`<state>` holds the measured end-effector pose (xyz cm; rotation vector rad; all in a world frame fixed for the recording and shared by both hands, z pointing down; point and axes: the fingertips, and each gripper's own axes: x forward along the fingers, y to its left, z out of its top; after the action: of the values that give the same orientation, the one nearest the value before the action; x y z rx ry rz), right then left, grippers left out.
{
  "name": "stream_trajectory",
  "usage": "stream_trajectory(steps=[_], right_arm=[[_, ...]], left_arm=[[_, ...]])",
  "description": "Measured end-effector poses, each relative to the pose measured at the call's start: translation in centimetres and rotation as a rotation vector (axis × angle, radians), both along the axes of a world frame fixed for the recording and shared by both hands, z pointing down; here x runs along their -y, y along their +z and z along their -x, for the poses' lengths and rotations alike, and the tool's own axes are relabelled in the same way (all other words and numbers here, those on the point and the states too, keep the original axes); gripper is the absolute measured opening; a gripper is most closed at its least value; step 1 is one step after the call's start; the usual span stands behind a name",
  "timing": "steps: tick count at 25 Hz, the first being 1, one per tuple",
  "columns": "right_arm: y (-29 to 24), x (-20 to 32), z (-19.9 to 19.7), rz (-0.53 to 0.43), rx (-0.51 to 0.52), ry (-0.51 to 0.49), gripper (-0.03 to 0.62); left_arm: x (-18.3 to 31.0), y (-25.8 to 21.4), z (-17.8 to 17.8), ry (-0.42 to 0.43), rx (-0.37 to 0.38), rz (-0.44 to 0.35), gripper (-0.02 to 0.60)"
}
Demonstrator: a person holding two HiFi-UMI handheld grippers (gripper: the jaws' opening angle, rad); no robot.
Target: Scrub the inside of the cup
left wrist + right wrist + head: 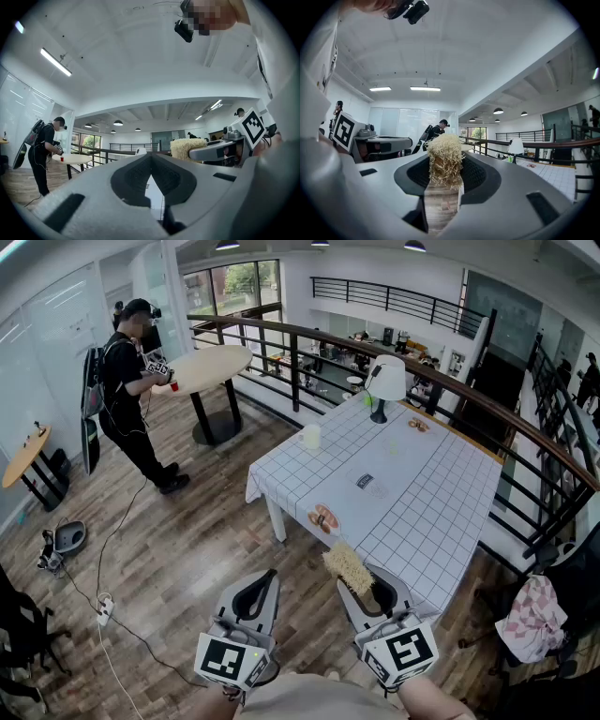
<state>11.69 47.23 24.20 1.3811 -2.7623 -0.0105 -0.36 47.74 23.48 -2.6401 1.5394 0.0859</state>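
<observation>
1. The cup (310,436) stands upright near the far left edge of the tabletop (422,493), well apart from both tongs, which are held level over the floor short of the near corner. The step in hand looks like the approach, so closing that gap comes first.
2. The left tongs (262,585) (151,161) are pressed together with nothing between them. They need to spread before they reach the cup. Then they should take it by the wall or rim, low enough that it can't tip.
3. The right tongs (373,592) (444,174) pinch the brush (349,565) (444,157) by its wooden handle, and the bristles point forward past the tips. That grip looks sound, so keep it firm, since scrubbing will lever against it.
4. Steady the cup before the brush goes in. It looks light, and an unheld cup would likely slide on the cloth or topple.
5. Line the bristles up with the mouth and enter straight, not across the rim. Whether the head fits the opening can't be judged from here.
6. Once inside, sweep around the wall and press down to the bottom, with the left tongs countering each push.
7. Mind the lamp (385,379), which stands farther back on the tabletop. Coming in from the near side keeps both arms clear of it.
</observation>
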Motion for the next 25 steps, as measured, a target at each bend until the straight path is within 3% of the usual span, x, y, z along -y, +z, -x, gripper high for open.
stream_trajectory(steps=[21,25], right_arm=[[0.5,0.5,-5.3,0.004,0.028,-0.008,0.154],[0.9,0.4,-6.6,0.026,0.049,-0.041,0.155]], left_arm=[[0.2,1.7,-5.2,0.0,0.032,0.044,0.012],[0.1,2.2,-6.4,-0.012,-0.003,0.057,0.012]])
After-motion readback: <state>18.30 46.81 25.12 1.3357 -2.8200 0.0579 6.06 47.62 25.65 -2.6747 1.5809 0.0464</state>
